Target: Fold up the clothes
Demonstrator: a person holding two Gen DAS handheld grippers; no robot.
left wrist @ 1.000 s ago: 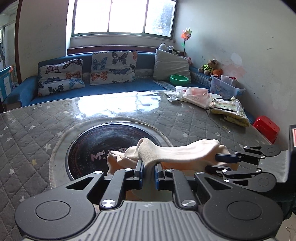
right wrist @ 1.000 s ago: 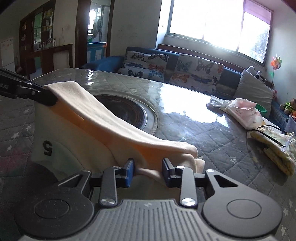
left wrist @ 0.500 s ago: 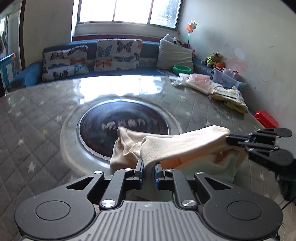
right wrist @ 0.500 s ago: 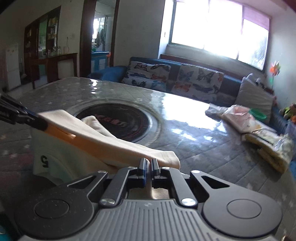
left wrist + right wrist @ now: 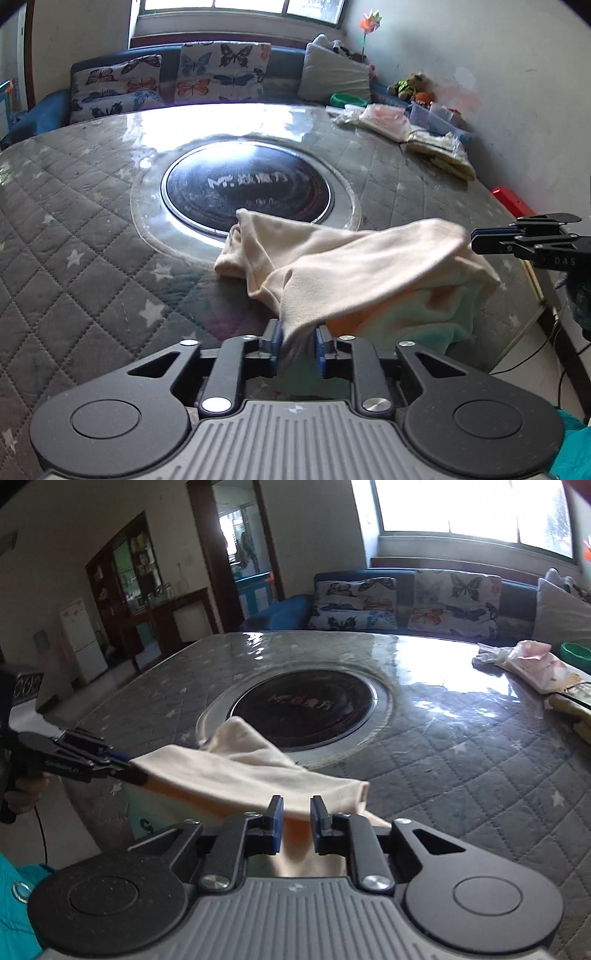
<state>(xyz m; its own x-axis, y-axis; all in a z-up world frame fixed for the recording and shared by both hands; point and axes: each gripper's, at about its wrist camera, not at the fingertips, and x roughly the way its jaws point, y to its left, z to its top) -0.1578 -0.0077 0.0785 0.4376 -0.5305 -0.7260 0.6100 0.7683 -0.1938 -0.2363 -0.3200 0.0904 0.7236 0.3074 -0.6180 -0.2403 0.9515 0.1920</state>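
Mid-fold: both grippers are carrying one edge of the cream garment (image 5: 354,269) across the quilted table (image 5: 74,221).

The left gripper (image 5: 297,345) has just been opening; its jaws are standing slightly apart with a bunched corner of cloth between them, the pads no longer clearly pressing. The right gripper (image 5: 296,821) has likewise been parting, cloth lying between its blue pads with gaps either side. The garment's far end is resting at the rim of the round black inset (image 5: 247,188). Judged next: lay the lifted edge down squarely, then release.
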